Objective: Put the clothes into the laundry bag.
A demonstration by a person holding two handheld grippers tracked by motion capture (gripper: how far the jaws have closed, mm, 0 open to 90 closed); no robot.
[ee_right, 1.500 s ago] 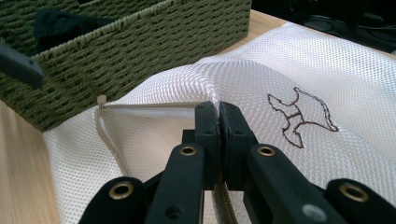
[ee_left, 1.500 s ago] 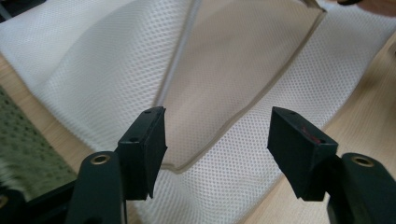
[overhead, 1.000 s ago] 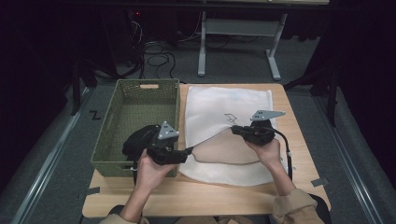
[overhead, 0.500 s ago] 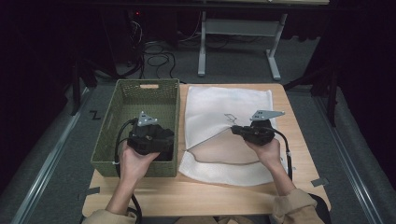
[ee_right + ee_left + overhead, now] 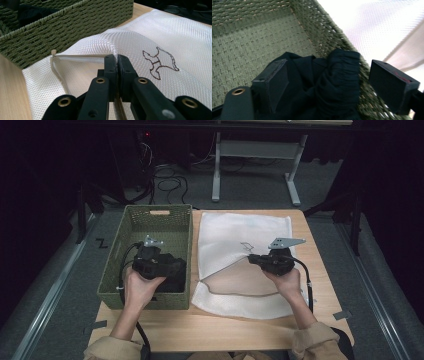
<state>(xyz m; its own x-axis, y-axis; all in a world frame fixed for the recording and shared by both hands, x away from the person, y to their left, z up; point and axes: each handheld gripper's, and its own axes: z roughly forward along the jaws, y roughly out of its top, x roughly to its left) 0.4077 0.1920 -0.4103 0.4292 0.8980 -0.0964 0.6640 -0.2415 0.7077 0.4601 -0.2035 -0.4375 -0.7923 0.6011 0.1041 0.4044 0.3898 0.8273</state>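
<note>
Table: wooden, bearing a green woven basket at left and a white mesh bag just beside it, mouth pulled open. Dark garment lying bunched in basket's near corner, against the wall nearest the bag. Left gripper poised over garment, jaws apart and just been opening, cloth between them but not pressed. Right gripper clamped on bag's upper edge, lifting it. Advised: sink deep, gather a full fold before closing; keep bag mouth raised and taut.
</note>
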